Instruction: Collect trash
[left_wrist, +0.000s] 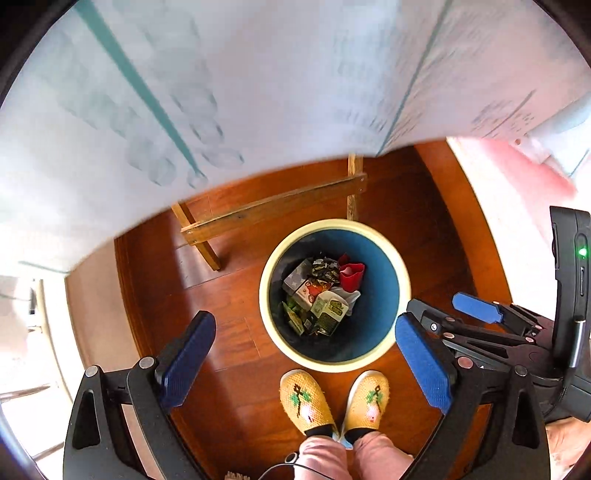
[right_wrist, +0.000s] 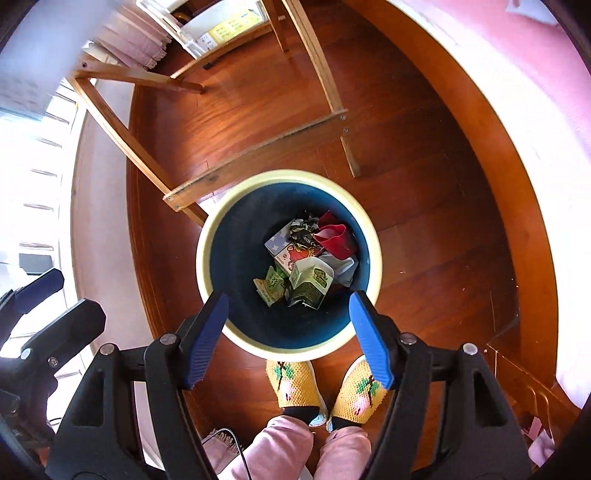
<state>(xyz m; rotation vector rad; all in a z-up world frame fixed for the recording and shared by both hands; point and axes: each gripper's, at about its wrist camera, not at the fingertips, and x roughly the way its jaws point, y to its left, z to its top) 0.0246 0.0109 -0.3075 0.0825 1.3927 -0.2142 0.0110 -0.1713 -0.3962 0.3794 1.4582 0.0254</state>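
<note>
Both tools, left (left_wrist: 304, 365) and right (right_wrist: 288, 339), gaping, empty above bin (right_wrist: 207, 236) holding cartons (right_wrist: 308, 282), wrappers, red cup (right_wrist: 334, 240).

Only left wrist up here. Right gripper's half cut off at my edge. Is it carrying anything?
Observer: No, the right gripper is open, nothing between its pads, pointing down into the bin.
Operator: This pale sheet blocks my top half. What's behind?
Observer: A clear storage box with yellow labels, beyond the wooden frame.
Operator: Anything else?
Observer: A pink fringed cloth left of that box.
</note>
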